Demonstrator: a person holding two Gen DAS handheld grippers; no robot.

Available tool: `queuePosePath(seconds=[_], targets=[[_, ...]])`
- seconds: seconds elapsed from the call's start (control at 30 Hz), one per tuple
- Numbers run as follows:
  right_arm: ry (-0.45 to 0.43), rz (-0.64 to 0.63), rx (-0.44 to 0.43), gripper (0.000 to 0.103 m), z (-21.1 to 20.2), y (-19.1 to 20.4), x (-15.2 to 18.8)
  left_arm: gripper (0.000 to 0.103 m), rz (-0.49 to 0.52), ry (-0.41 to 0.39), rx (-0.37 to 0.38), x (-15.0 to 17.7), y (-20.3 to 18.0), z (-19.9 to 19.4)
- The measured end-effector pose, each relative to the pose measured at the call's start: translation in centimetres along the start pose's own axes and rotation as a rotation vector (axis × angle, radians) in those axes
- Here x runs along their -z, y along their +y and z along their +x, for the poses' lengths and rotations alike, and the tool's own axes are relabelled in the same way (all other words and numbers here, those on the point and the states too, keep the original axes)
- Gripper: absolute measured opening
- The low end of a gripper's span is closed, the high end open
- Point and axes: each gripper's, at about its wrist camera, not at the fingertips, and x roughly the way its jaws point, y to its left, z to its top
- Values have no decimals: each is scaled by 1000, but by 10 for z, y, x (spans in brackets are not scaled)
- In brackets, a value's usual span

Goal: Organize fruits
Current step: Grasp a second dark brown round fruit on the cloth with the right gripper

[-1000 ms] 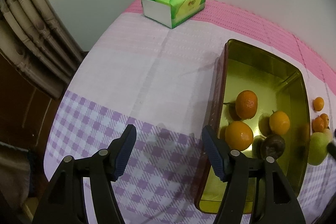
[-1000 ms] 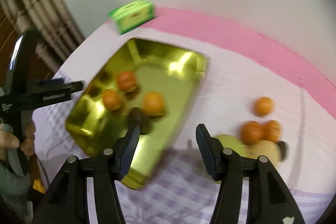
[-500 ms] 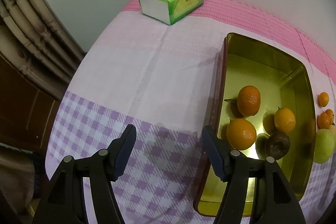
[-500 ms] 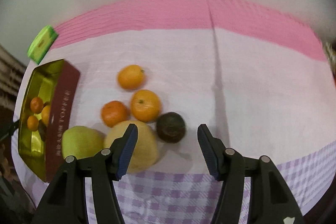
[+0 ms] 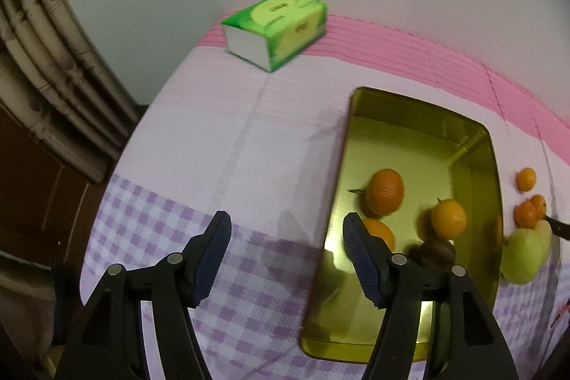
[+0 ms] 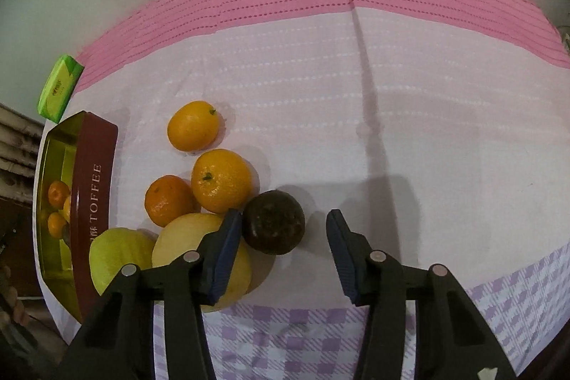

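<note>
Right gripper (image 6: 279, 239): fingers partly open and just been closing, around the dark fruit (image 6: 273, 222), not yet pressing.
Left gripper (image 5: 285, 251): half open, empty, over tabletop left of tin (image 5: 493, 166).
Risk: left finger touches the yellow fruit (image 6: 185, 237); closing may nudge the pile, dark fruit rolling away.

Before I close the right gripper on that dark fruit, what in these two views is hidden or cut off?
- Right wrist view: the yellow fruit is partly covered by the right gripper's left finger; the dark fruit lies between the open jaws, contact unclear.
- Right wrist view: the tin wall hides most of its contents.
- Left wrist view: the left gripper's right finger covers part of an orange; the green fruit is blurred.
</note>
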Motion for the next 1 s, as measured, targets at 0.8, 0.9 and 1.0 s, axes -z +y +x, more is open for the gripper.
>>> queuePosePath(seconds=[0.8, 0.9, 1.0], targets=[[-17, 39, -31, 41, 11, -8, -2, 66, 222, -12, 116, -13, -120, -28], [-18, 4, 6, 38, 11, -3, -1, 66, 251, -7, 128, -16, -138, -28], [-19, -39, 26, 33, 10, 1, 2, 66, 281, -3, 144, -18, -157, -28]])
